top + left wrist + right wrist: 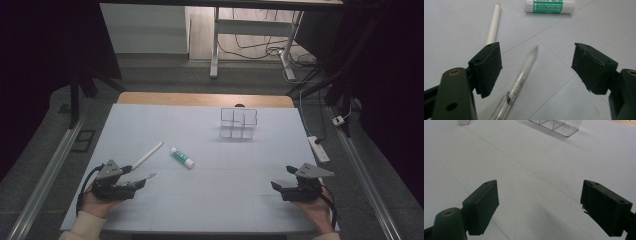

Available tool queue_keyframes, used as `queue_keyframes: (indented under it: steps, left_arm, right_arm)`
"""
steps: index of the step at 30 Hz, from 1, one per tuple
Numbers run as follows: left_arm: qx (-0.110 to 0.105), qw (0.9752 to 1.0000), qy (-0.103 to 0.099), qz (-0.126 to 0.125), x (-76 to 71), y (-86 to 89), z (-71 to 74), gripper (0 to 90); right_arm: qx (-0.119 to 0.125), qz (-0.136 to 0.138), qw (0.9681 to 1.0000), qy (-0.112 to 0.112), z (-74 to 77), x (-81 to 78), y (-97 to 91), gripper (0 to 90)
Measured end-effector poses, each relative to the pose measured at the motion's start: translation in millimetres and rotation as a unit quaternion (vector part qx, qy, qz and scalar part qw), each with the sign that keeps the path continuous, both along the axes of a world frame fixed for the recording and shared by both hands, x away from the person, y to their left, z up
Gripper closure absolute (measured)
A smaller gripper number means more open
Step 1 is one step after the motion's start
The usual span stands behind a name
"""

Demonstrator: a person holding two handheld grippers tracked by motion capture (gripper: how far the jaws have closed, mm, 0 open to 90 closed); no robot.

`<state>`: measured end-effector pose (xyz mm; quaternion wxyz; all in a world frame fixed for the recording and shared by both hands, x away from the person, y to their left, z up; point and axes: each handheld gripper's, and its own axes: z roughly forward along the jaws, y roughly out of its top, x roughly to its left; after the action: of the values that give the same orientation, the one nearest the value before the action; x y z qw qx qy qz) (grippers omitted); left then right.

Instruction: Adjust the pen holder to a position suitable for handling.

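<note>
White mat (215, 190) lies bare between left gripper (142, 181) and right gripper (276, 186).

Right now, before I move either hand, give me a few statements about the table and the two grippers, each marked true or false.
1. The left gripper is open, with a clear pen lying on the table between its jaws. True.
2. The right gripper is shut on the glue stick. False: it is open and holds nothing; the glue stick lies on the table, nearer the left gripper.
3. A white pen lies left of the glue stick in the high view. True.
4. The clear organizer already holds a pen. False: its compartments look empty.
5. The clear organizer stands at the far side of the table. True.
</note>
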<state>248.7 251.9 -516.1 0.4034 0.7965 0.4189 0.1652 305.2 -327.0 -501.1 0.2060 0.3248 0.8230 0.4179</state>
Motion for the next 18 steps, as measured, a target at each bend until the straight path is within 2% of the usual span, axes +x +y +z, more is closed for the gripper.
queue_keyframes:
  steps: [18]
  left_arm:
    - [0.004, 1.0, -0.002, -0.002, -0.8, -0.8, 0.1, 25.7]
  right_arm:
    - [0.014, -0.001, 0.9999, 0.007, 2.9, 3.5, 2.9, 18.5]
